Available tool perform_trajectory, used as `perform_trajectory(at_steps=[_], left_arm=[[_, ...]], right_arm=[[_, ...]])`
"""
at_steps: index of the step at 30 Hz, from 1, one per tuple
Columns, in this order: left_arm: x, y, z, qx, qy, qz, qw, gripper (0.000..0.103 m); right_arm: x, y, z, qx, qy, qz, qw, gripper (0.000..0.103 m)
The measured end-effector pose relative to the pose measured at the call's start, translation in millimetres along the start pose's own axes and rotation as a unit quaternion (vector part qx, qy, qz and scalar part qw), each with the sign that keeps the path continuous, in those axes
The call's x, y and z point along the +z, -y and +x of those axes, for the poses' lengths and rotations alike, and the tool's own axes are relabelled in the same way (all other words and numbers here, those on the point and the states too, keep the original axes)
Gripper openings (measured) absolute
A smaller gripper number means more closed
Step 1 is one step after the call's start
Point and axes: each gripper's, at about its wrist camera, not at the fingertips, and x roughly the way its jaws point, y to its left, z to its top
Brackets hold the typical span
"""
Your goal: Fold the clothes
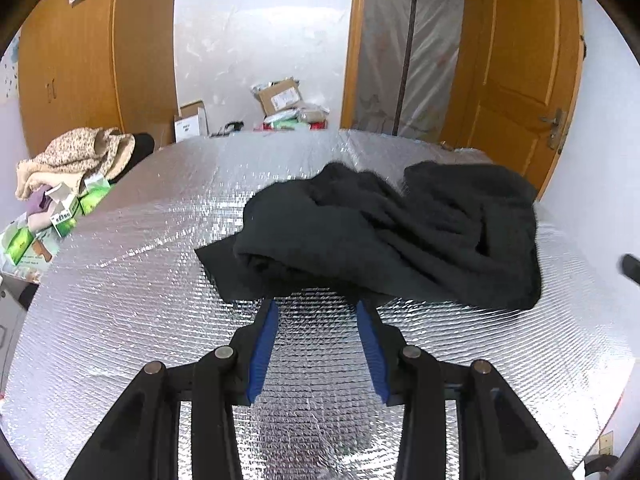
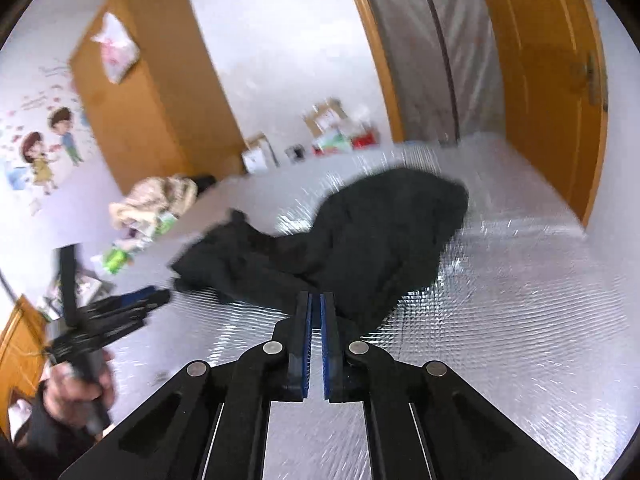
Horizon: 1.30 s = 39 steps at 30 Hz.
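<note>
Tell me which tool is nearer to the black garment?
Right. The right tool is shut at the black garment edge; the left tool stands open just short of it.

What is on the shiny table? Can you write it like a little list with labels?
table: big, covered in silver foil sheet
main thing: black garment, crumpled in a heap, not folded yet
left gripper: open, at the garment's near edge, nothing between the blue pads
right gripper: shut, tips against the garment's near edge; whether it pinches cloth is unclear
side of table: beige clothes piled up, green boxes beside them
behind: cardboard boxes, wooden wardrobe, wooden door
</note>
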Motion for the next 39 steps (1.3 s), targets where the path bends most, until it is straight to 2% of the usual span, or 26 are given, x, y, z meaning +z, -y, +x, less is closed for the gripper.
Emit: perform_trajectory(at_steps=[3,5,7,9,12,15,18,21,23,24,25,27,36,39], left_arm=[[2,1,-12,-0.005,0.013,-0.004,0.9999,0.042],[7,5,-13,-0.005,0.015,-0.004,0.9999,0.042],[9,9,-11,-0.003,0.014,-0.001,0.9999,0.042],[11,11,-7,-0.002,0.009,0.001,1.0,0.043],[9,15,-2,0.012,0.003,0.009,0.9999,0.042],[8,14,7,0.034,-0.005,0.011,0.9994,0.042],[6,10,14,0.045,-0.017,0.006,0.9988,0.042],[2,7,18,0.05,-0.024,0.006,0.9984,0.042],[2,8,19,0.05,-0.025,0.006,0.9984,0.042],[1,8,20,0.05,-0.026,0.007,0.9984,0.042],[0,8,20,0.048,-0.026,0.009,0.9984,0.042],[-3,9,20,0.045,-0.027,0.015,0.9985,0.042],[-12,10,18,0.032,-0.028,0.026,0.9988,0.042],[-13,5,15,0.03,-0.026,0.022,0.999,0.042]], right_arm=[[1,0,-30,-0.013,0.035,-0.009,0.999,0.004],[1,15,-15,-0.035,0.023,0.006,0.999,0.012],[0,33,13,-0.043,-0.005,0.031,0.999,0.046],[-3,49,43,-0.048,-0.035,0.055,0.997,0.057],[-8,67,88,-0.035,-0.078,0.089,0.992,0.059],[-5,67,121,-0.013,-0.097,0.107,0.989,0.062],[-3,62,145,-0.011,-0.113,0.102,0.988,0.066],[-9,66,167,-0.034,-0.141,0.117,0.983,0.064],[-12,70,173,-0.043,-0.147,0.124,0.98,0.051],[-11,71,171,-0.043,-0.144,0.127,0.98,0.027],[-11,72,170,-0.04,-0.143,0.131,0.98,0.013],[-11,72,165,-0.034,-0.137,0.133,0.981,0.008],[-13,61,104,-0.007,-0.092,0.107,0.99,0.007],[-19,53,70,0.0,-0.081,0.1,0.992,0.007]])
